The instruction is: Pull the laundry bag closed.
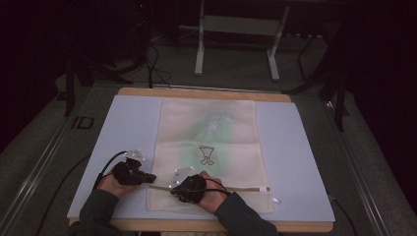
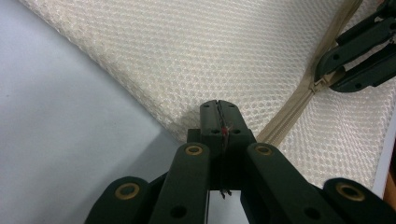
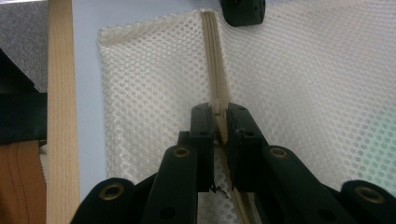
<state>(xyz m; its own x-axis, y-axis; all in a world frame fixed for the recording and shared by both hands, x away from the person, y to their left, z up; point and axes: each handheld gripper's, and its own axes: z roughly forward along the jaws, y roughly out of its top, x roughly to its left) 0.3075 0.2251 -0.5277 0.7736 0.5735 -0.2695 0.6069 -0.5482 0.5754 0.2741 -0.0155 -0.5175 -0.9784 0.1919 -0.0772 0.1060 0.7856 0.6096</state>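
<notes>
Right gripper has its black jaws pinched on the beige zipper of the cream mesh laundry bag, lower centre on the pale blue mat. Left gripper is clamped tight on the bag's corner edge.

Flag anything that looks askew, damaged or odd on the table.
Nothing stands out. The mesh bag lies flat and square on the blue mat, no tears visible. The left gripper is shut on the bag's edge, and the right gripper is shut on the zipper, which runs straight along the near end.
</notes>
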